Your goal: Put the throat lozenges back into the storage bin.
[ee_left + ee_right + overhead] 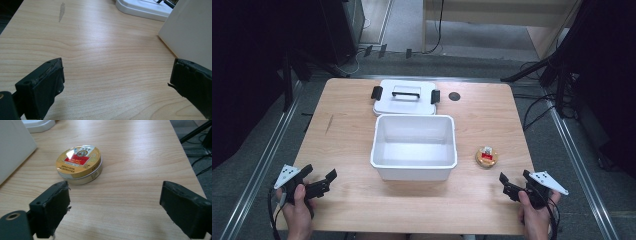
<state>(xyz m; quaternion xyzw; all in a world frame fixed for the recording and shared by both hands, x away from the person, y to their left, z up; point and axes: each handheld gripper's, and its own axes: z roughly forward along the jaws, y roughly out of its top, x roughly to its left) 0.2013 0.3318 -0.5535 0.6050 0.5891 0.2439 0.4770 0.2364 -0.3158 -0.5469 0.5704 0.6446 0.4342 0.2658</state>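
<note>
Nothing has been picked up yet, as far as the pictures show. The round tin (486, 157) with its gold and red label sits flat on the counter (347, 125), toward the right edge and just beside the right wall of the white bin (414, 170). The bin stands open and bare inside at the middle of the counter. Its lid (405, 96) lies flat behind it, toward the far edge, with the handle up and a black clasp at each end. Judging by this layout, the work is to put the tin into the bin and perhaps close it afterwards; all of that is left to do.

The right tool (518, 184) is held low near the front right corner of the counter, with the tin a short way ahead of it. Its jaws stand wide apart and grip nothing. In the right gripper view the tin (79, 164) lies ahead and left of centre, apart from both jaws, so the tool would need to go forward and a little left to straddle it.

The left tool (325, 182) rests near the front left corner, jaws likewise spread and gripping nothing, angled toward the bin. In the left gripper view a side wall of the bin (190, 32) rises at the right.
</note>
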